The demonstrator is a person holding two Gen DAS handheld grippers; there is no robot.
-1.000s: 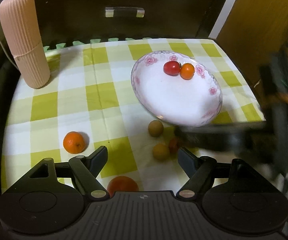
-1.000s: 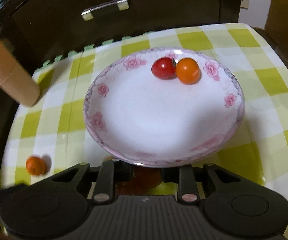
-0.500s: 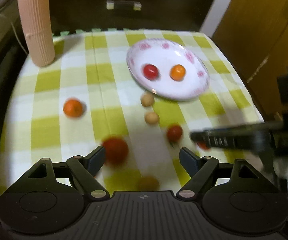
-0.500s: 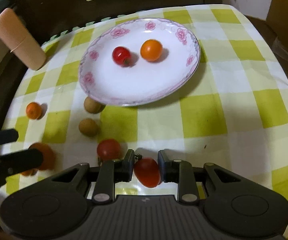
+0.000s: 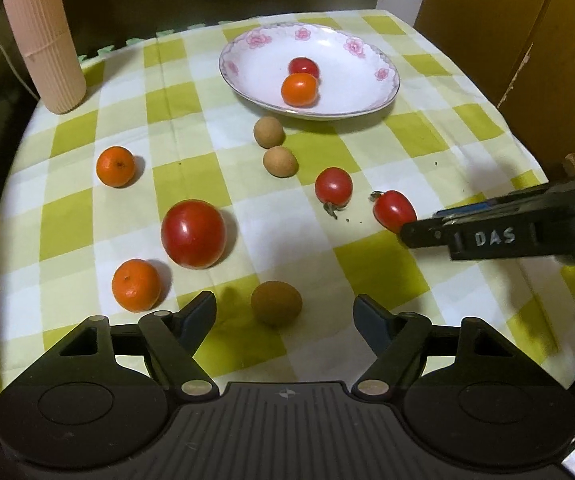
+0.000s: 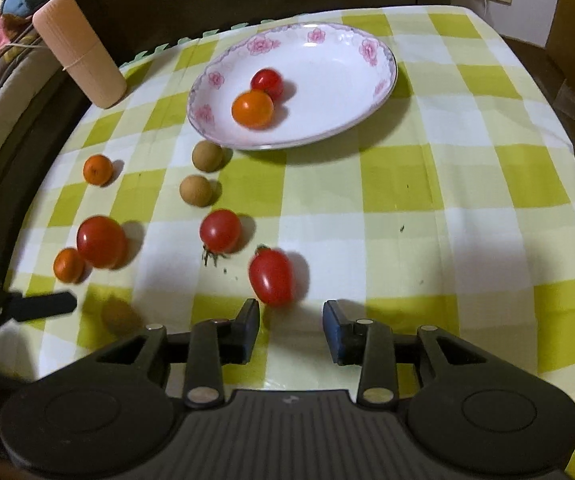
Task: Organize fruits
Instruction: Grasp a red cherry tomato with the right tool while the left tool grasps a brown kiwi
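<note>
left gripper (image 5: 283, 312): jaws wide apart and closing, nothing pressed between the pads, brown round fruit (image 5: 276, 303) lying on the cloth in the gap between the fingertips. right gripper (image 6: 291, 322): jaws parted a little and opening, empty, oval red tomato (image 6: 272, 277) lying on the cloth just ahead of the fingertips, apart from both pads.

on the green-and-white checked tablecloth (image 5: 367, 264): flowered white plate (image 5: 379, 92) at the far side, holding a small red tomato (image 5: 303, 67) and an orange fruit (image 5: 299, 89), touching. just in front of the plate, two tan round fruits (image 5: 269, 132), close together. nearer, a round cherry tomato (image 5: 333, 186) with stem. to the left, a large red tomato (image 5: 193, 234), a mandarin (image 5: 136, 285) right beside it, a second mandarin (image 5: 115, 166) farther back. ribbed pink cylinder (image 5: 41, 36) upright at the far left corner.
</note>
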